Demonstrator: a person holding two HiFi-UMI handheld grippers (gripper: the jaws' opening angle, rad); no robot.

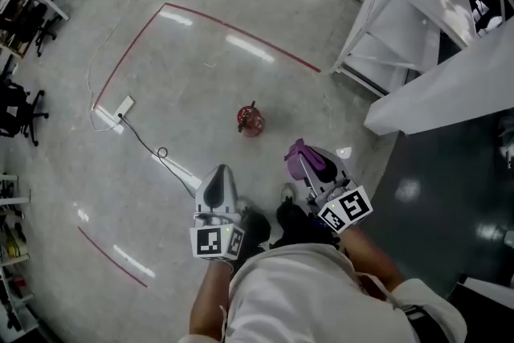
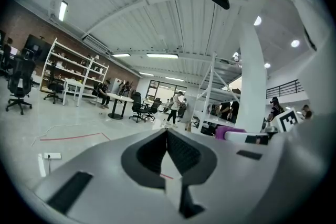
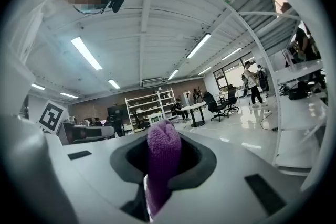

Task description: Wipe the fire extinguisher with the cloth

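Note:
A small red fire extinguisher [image 1: 250, 121] stands upright on the grey floor, ahead of both grippers and apart from them. My right gripper [image 1: 304, 159] is shut on a purple cloth [image 1: 310, 156], which bulges out between the jaws in the right gripper view, cloth [image 3: 163, 157]. My left gripper [image 1: 217, 182] is held beside it, jaws shut together with nothing between them [image 2: 168, 136]. Both grippers point upward and forward, so the extinguisher does not show in either gripper view.
Red tape lines [image 1: 233, 30] mark the floor. A white power strip [image 1: 124, 106] with a black cable [image 1: 148, 145] lies to the left. A white metal rack [image 1: 401, 20] and a white table edge [image 1: 450, 92] stand at the right. Office chairs and shelves line the left side.

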